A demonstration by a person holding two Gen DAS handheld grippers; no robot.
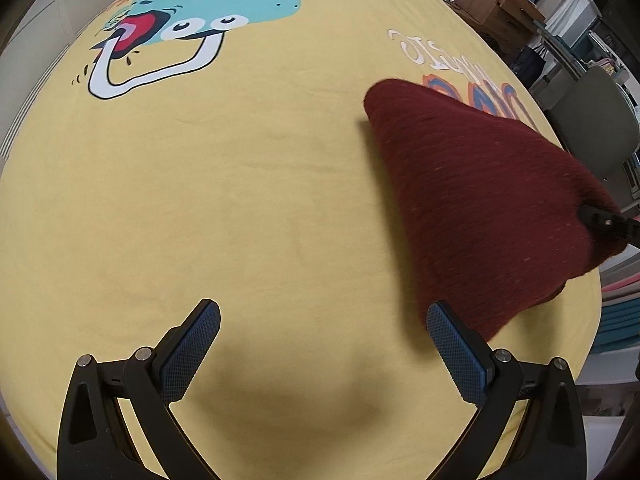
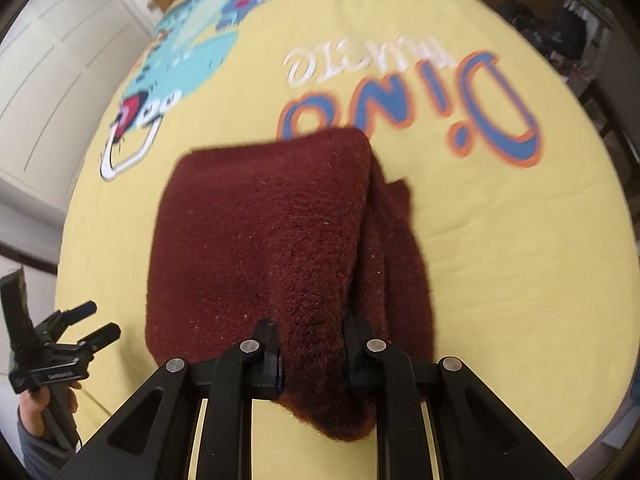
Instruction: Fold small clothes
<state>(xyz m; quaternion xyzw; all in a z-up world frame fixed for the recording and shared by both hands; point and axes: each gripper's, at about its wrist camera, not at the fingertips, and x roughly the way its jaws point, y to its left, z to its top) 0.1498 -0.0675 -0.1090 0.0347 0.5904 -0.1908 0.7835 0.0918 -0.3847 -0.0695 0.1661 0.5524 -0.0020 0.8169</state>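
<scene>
Right now, closest to me in the right wrist view, my right gripper (image 2: 312, 354) is pinching the near edge of the dark red knitted garment (image 2: 264, 240), its jaws drawn almost together with a bunched fold of the knit pressed between the pads. A loose end of the garment is hanging down below the fingers, and the rest is sloping away from the grip towards the middle of the yellow bedsheet (image 2: 520, 248), where its far part is lying on the sheet just in front of the blue and orange lettering (image 2: 416, 112).

Over in the left wrist view, my left gripper (image 1: 323, 340) is hanging above bare sheet near the near edge, its jaws standing wide apart with nothing between the blue pads (image 1: 456, 356). Its right finger is sitting just beside the lower corner of the garment, though I cannot tell whether it is touching. From this side the garment is looking like a raised tent, lifted towards the right edge of the bed where the tip of the right gripper is biting into it.

Farther off, towards the far left corner, the teal dinosaur print (image 1: 224, 12) is spreading across the sheet. Beyond the bed, white cupboard doors (image 2: 60, 60) are showing.

At the lower left of the right wrist view, a hand (image 2: 36, 416) is gripping the handle of the left gripper.
</scene>
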